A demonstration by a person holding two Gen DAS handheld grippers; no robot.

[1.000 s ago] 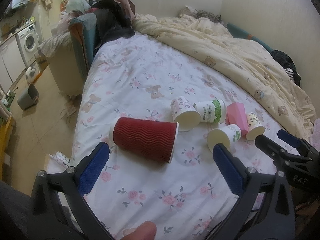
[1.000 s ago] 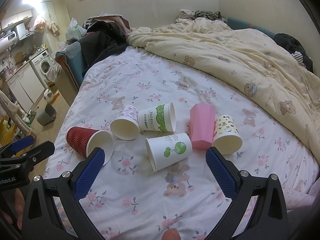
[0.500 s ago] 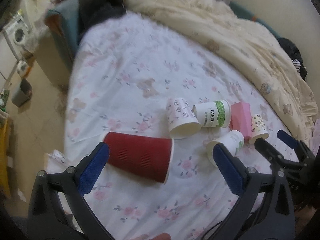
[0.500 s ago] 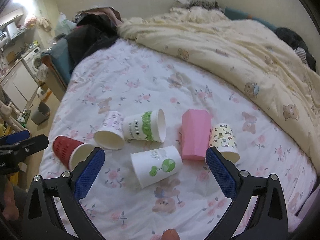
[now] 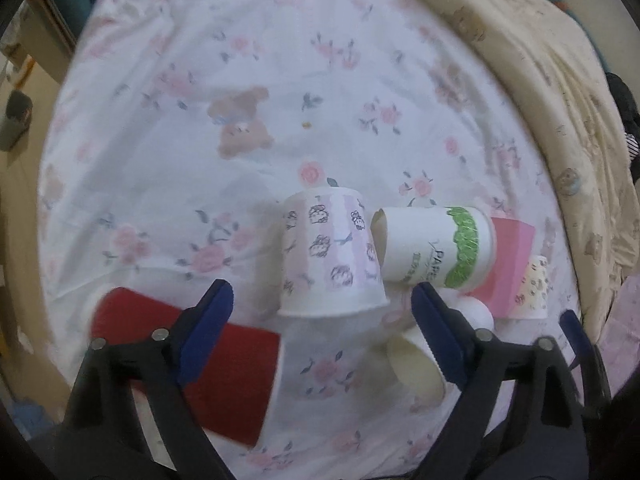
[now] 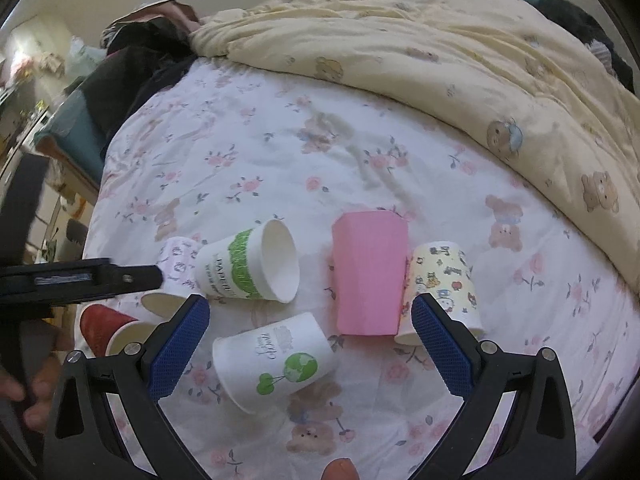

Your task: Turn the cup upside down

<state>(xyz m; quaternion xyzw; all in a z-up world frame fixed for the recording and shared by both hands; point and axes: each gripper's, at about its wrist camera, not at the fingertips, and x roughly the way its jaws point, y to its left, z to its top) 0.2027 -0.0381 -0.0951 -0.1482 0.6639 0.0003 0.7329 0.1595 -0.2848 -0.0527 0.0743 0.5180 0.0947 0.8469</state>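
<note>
Several paper cups lie on their sides on a floral bedsheet [image 5: 248, 80]. In the left wrist view my open left gripper [image 5: 320, 304] hovers just before the pale purple printed cup [image 5: 330, 252]; a red ribbed cup [image 5: 224, 364] lies under its left finger. A white cup with a green band [image 5: 436, 248], a pink cup [image 5: 508, 264] and a cartoon cup [image 5: 534, 288] lie to the right. In the right wrist view my open right gripper [image 6: 312, 320] is above the white globe-print cup [image 6: 276, 356], with the pink cup [image 6: 370, 272] beyond.
A cream bear-print duvet [image 6: 460, 60] is bunched along the back and right of the bed. Dark clothes [image 6: 144, 56] are piled at the far left corner. The bed's left edge drops to the floor [image 5: 16, 184].
My left gripper has moved forward and right, off the red cup and over to the purple printed cup. My right gripper has come lower and closer to the cups. Both stay open.
</note>
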